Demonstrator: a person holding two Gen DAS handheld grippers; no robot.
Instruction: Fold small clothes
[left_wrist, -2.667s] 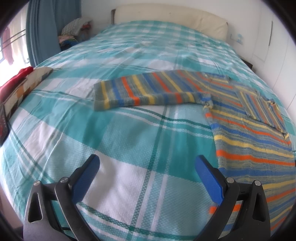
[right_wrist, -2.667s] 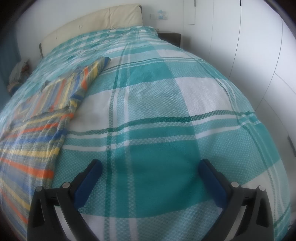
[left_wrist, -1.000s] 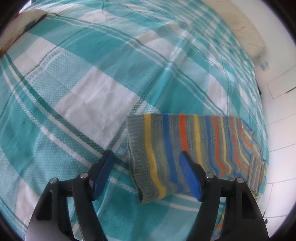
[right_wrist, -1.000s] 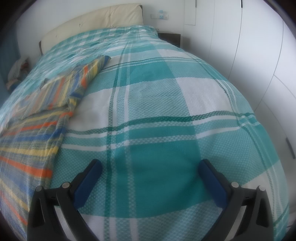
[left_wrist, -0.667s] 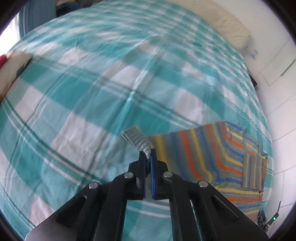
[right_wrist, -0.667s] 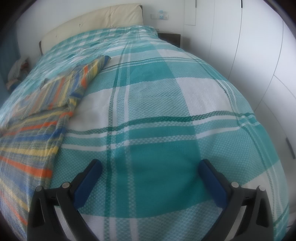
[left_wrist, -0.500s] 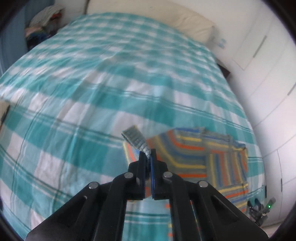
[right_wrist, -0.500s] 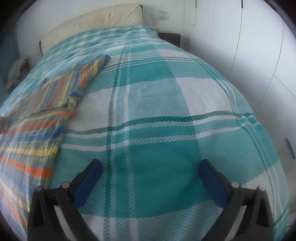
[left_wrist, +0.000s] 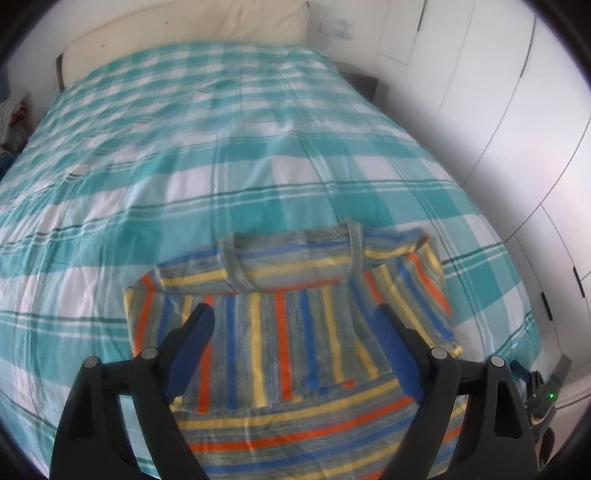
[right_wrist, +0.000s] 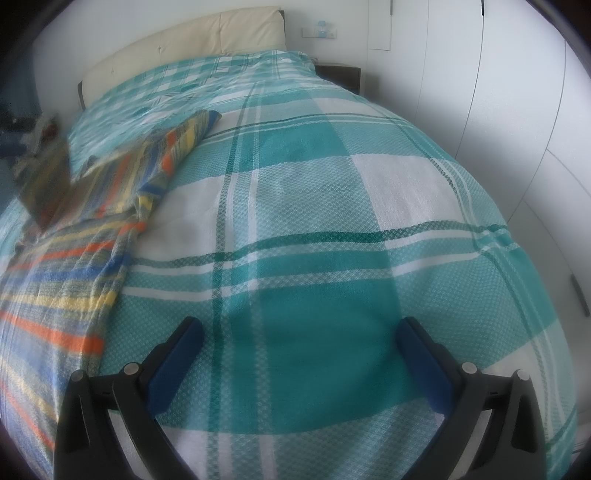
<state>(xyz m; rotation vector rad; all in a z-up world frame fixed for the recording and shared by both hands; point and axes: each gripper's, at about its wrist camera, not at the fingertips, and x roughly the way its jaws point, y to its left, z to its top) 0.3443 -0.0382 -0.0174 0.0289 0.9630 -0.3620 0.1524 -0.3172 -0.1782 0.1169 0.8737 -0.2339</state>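
Note:
A small striped knit sweater (left_wrist: 295, 332) in grey, blue, yellow and orange lies on the bed. Its left sleeve is folded across the chest, with the grey cuff (left_wrist: 354, 247) near the neckline. My left gripper (left_wrist: 295, 321) is open and empty just above the folded sleeve. My right gripper (right_wrist: 299, 332) is open and empty over bare bedspread; the sweater (right_wrist: 74, 266) lies to its left, its right sleeve (right_wrist: 184, 144) stretched out toward the headboard.
The bed has a teal and white plaid cover (right_wrist: 332, 221) and a cream headboard (right_wrist: 184, 40). White wardrobe doors (right_wrist: 517, 92) stand along the right. A dark nightstand (right_wrist: 340, 74) sits by the headboard. The right gripper shows at the left view's lower right (left_wrist: 543, 391).
My left gripper shut on the sleeve cuff, carried it across the sweater's chest, then opened and let it go. The right gripper has stayed still and open.

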